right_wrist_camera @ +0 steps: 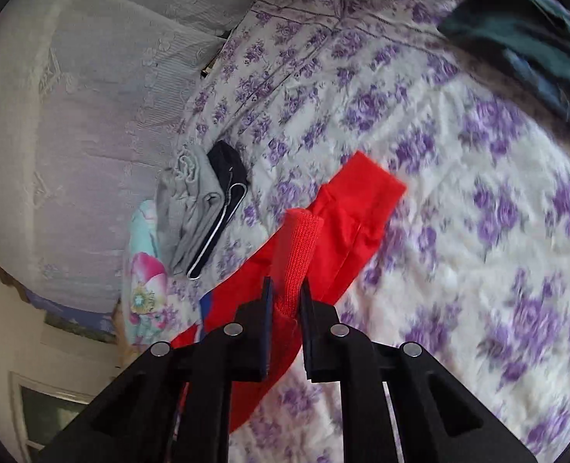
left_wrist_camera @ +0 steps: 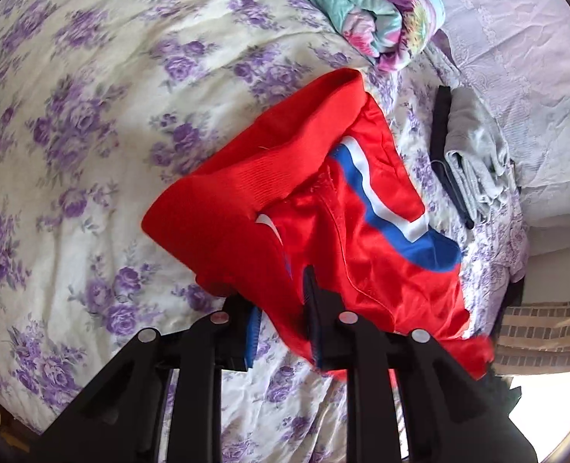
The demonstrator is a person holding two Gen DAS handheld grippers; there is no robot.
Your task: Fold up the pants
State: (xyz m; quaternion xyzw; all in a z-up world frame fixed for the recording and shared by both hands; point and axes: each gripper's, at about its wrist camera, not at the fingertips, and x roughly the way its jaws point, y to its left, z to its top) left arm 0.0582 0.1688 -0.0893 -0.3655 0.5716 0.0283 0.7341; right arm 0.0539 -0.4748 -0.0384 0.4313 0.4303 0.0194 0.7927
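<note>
The red pants (left_wrist_camera: 323, 208), shiny with a blue and white stripe and a ribbed waistband, lie bunched on the floral bedsheet (left_wrist_camera: 92, 115). My left gripper (left_wrist_camera: 281, 308) is shut on the near edge of the red cloth, which drapes over both black fingers. In the right wrist view the red pants (right_wrist_camera: 346, 216) stretch away across the sheet. There my right gripper (right_wrist_camera: 286, 301) is shut on a ribbed red band of the pants, which stands up between the pads.
A folded grey and black garment (left_wrist_camera: 466, 154) lies at the bed's right side, also seen as the grey and black garment (right_wrist_camera: 203, 196). A rolled pastel blanket (left_wrist_camera: 377, 11) lies at the back. A dark green cloth (right_wrist_camera: 524, 46) sits at the far right. A lilac cover (right_wrist_camera: 72, 115) drapes beside the bed.
</note>
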